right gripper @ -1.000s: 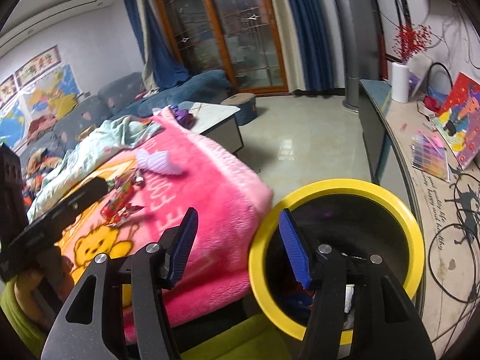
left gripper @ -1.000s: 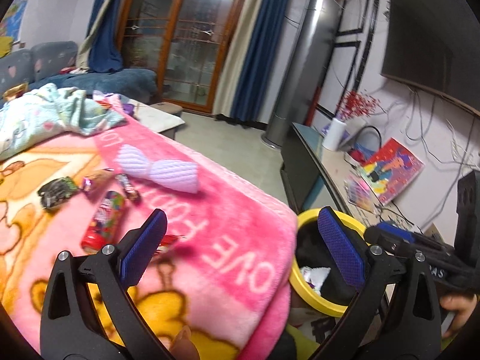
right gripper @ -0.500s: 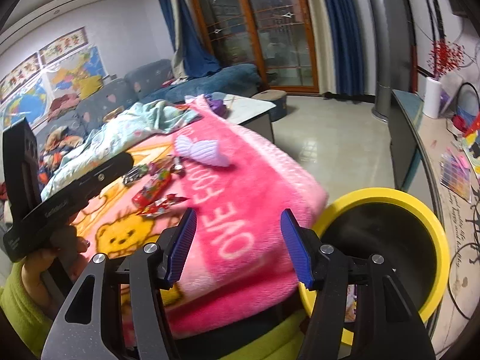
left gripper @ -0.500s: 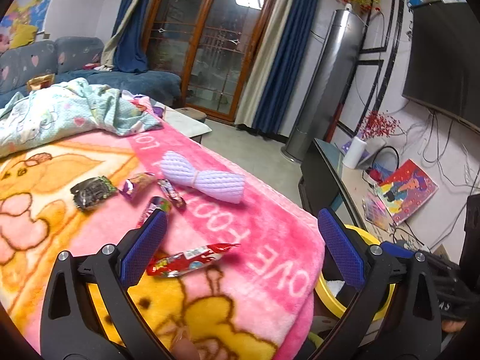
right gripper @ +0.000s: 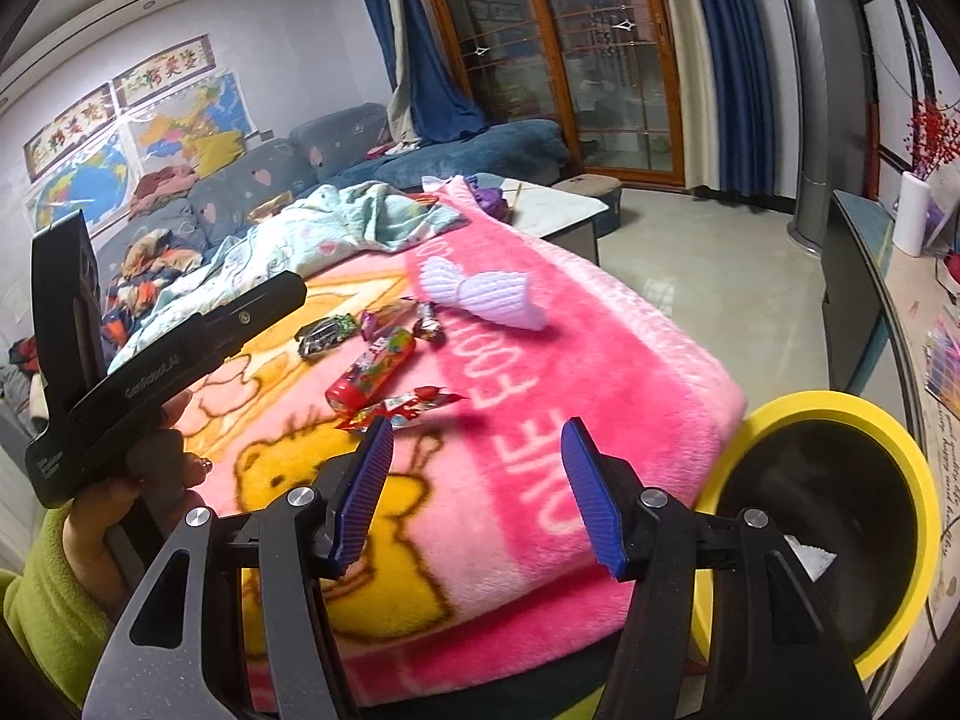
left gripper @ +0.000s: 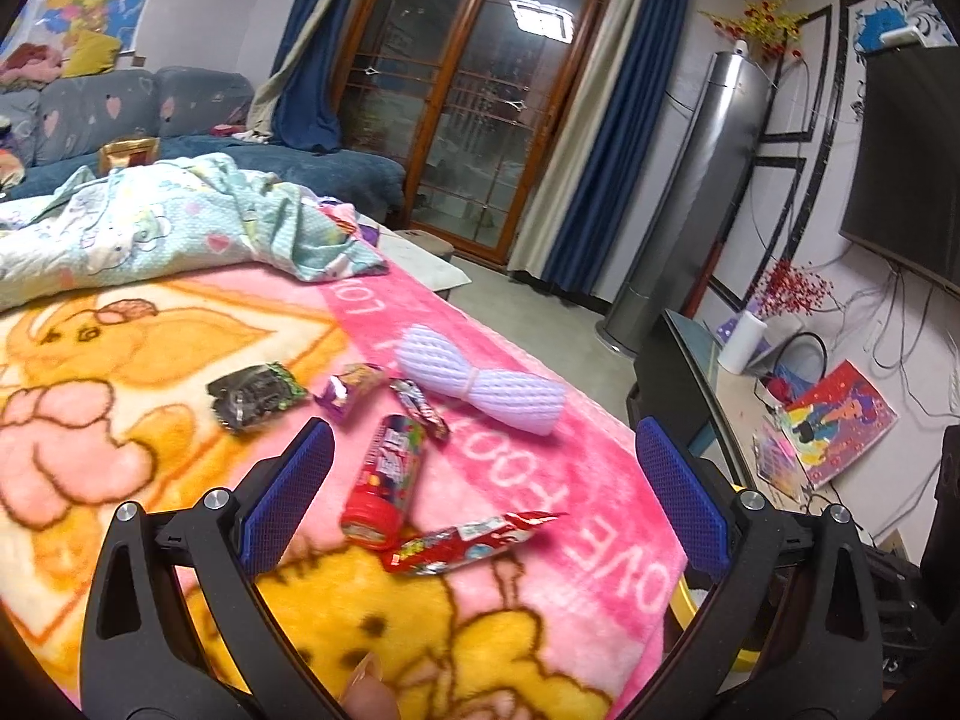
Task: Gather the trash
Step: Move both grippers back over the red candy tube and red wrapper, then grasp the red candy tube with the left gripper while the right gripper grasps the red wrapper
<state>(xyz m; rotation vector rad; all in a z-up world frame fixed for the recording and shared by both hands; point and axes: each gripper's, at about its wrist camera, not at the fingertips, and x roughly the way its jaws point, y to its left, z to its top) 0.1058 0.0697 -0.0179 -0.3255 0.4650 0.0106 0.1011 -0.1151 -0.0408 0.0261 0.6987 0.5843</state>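
Hovering with left gripper (left gripper: 480, 492) fingers apart, red crinkled candy wrapper (left gripper: 471, 542) and red cylindrical candy tube (left gripper: 387, 483) between them; right gripper (right gripper: 477, 483) likewise spread, holding nothing

This is looking like a home living room. A sofa (right gripper: 336, 150) is sitting at ten o'clock under wall maps (right gripper: 90, 174), curtains (left gripper: 600, 138) are hanging beside glass doors (left gripper: 480, 108) at twelve, and a TV (left gripper: 906, 162) is hanging at two.

I see a pink blanket (left gripper: 540, 480) with yellow bears, a red candy tube (left gripper: 387, 483), lavender foam netting (left gripper: 486, 387), and a yellow-rimmed black bin (right gripper: 840, 414).
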